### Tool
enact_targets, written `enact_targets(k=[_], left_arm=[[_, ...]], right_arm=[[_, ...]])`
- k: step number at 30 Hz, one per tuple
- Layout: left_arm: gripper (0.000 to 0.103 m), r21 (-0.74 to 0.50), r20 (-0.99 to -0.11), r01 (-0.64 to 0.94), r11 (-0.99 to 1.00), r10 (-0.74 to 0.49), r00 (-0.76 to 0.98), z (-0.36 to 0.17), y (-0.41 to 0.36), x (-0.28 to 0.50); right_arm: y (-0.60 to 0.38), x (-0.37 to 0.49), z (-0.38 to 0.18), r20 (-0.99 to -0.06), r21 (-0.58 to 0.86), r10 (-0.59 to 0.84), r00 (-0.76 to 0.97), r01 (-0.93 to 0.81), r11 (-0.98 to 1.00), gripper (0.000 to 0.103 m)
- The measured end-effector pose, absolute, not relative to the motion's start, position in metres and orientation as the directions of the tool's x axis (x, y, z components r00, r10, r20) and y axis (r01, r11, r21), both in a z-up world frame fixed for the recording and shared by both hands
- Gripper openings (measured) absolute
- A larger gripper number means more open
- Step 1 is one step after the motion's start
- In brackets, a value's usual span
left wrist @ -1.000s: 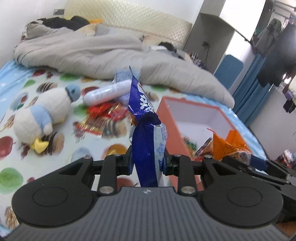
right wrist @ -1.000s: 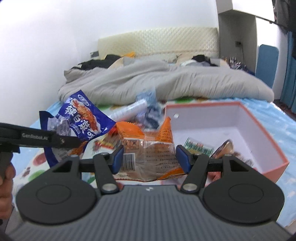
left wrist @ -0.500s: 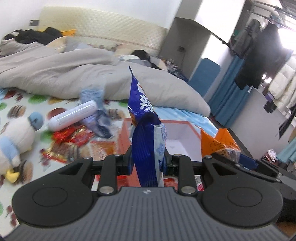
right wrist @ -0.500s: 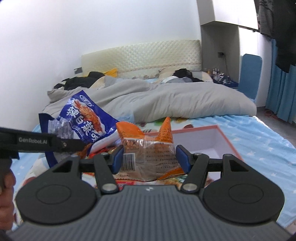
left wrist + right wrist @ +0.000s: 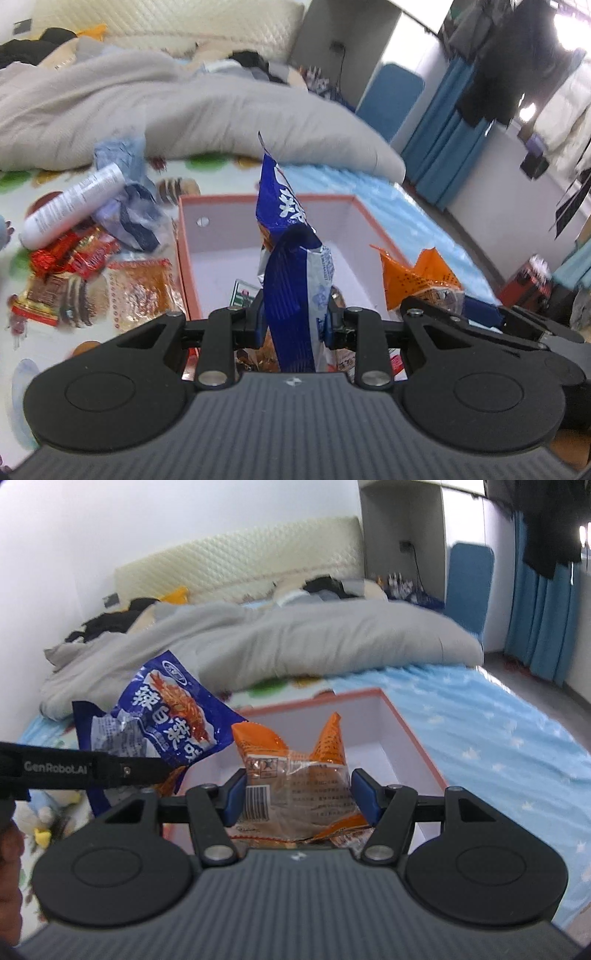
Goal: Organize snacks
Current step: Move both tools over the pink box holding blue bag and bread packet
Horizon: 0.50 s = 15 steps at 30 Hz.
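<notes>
Left wrist view: left gripper (image 5: 293, 326) pinches a blue bag (image 5: 293, 288) over the box (image 5: 190, 258). Right gripper (image 5: 298, 799) clamps an orange pack (image 5: 295, 779) there too; released together, either could snag the other or catch the rim.

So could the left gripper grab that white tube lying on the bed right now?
Probably not as things stand: the left gripper is already shut on a blue snack bag, so it has no free grip. The white tube lies uncovered beside the box, so it would be reachable once the bag is dropped.
</notes>
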<state>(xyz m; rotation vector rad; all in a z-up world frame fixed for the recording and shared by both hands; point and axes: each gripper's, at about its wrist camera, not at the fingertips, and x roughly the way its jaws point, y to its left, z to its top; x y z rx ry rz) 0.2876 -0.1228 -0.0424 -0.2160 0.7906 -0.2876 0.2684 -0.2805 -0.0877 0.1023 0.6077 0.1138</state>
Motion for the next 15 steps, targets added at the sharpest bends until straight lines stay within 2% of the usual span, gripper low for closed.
enact_targets(k=[9, 15], left_arm=[[0.032, -0.261, -0.748, 0.170, 0.950, -0.311, 0.587, -0.094, -0.136, 0.326], [0.032, -0.247, -0.758, 0.174, 0.953, -0.302, 0.578, -0.100, -0.137, 0.337]], right_arm=[[-0.288, 0.292, -0.135, -0.642, 0.153, 0.155, 0.751, -0.073, 0.986, 0.063], [-0.289, 0.300, -0.149, -0.670, 0.150, 0.153, 0.727, -0.069, 0.986, 0.064]])
